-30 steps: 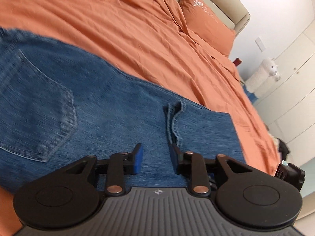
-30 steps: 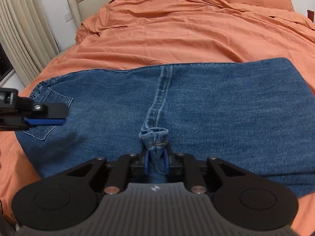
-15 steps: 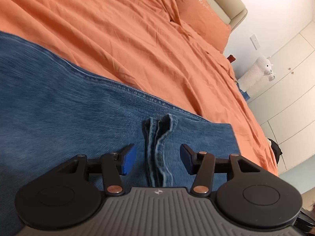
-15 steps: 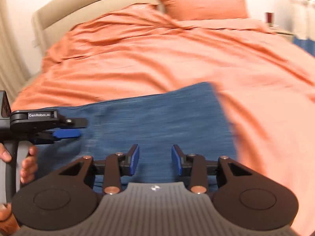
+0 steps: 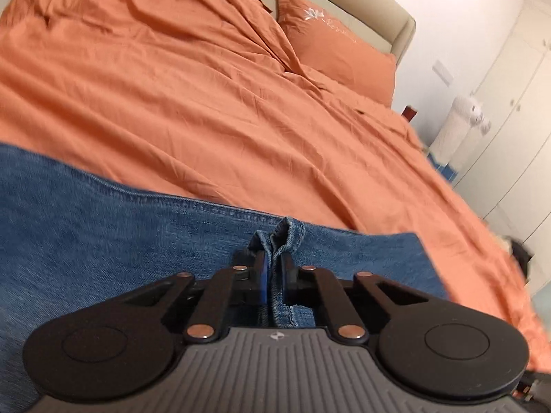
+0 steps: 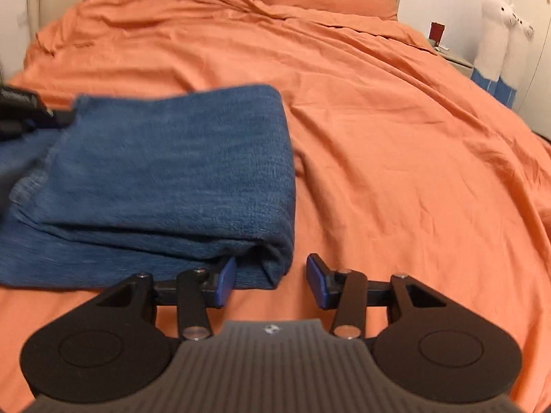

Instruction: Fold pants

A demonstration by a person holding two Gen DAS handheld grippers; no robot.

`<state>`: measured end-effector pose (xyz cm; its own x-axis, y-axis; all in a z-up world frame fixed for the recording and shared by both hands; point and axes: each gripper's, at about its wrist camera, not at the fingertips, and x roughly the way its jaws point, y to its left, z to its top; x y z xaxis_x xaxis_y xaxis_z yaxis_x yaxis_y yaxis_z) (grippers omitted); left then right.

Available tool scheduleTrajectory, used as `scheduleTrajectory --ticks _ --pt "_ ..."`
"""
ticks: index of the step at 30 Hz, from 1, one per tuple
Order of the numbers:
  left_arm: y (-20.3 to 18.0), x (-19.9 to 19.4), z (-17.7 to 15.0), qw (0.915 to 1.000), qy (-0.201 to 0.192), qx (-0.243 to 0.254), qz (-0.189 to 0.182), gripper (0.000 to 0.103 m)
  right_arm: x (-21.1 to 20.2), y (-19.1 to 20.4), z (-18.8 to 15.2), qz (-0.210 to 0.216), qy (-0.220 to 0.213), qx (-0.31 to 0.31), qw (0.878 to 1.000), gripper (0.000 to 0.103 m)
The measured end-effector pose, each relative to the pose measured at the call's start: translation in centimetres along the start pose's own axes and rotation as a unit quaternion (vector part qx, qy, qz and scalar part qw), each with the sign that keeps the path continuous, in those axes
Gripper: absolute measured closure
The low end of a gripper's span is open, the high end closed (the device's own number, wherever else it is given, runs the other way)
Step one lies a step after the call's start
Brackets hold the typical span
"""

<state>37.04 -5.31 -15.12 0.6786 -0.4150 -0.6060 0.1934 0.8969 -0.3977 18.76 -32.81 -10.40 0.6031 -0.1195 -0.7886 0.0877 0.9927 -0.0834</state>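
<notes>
One fold looks done: the jeans (image 6: 172, 172) lie doubled at left of the frame on the bed (image 6: 396, 137). Left gripper (image 5: 273, 272) pinches the hem (image 5: 286, 237); right gripper (image 6: 272, 282) hangs open at the folded corner. Another fold probably remains.

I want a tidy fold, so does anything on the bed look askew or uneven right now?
Slightly. The blue denim jeans are folded over, but the top layer sits skewed, leaving the lower layer sticking out at the near edge. The left gripper pinches a bunched hem; the right gripper is open beside the fold.
</notes>
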Motion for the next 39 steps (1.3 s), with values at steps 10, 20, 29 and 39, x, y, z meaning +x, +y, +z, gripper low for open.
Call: scheduleTrajectory --ticks 10,20,29,39 --pt "-0.4 1.9 -1.6 0.9967 0.036 0.05 0.053 0.096 -0.1 -1.8 0.9 0.0 -0.019 0.031 0.999 0.103" --pt "-0.7 1.4 -1.7 0.9936 0.045 0.075 0.072 0.096 -0.2 -4.0 -0.5 0.02 0.031 0.096 0.995 0.103" --pt "1.5 -4.9 -0.3 0.9913 0.033 0.051 0.117 0.099 -4.0 -2.8 0.2 0.031 -0.053 0.088 0.994 0.103" --pt "7.0 -15.1 4.0 0.984 0.017 0.056 0.169 0.088 -4.0 7.6 4.8 0.179 -0.096 -0.004 0.979 0.103"
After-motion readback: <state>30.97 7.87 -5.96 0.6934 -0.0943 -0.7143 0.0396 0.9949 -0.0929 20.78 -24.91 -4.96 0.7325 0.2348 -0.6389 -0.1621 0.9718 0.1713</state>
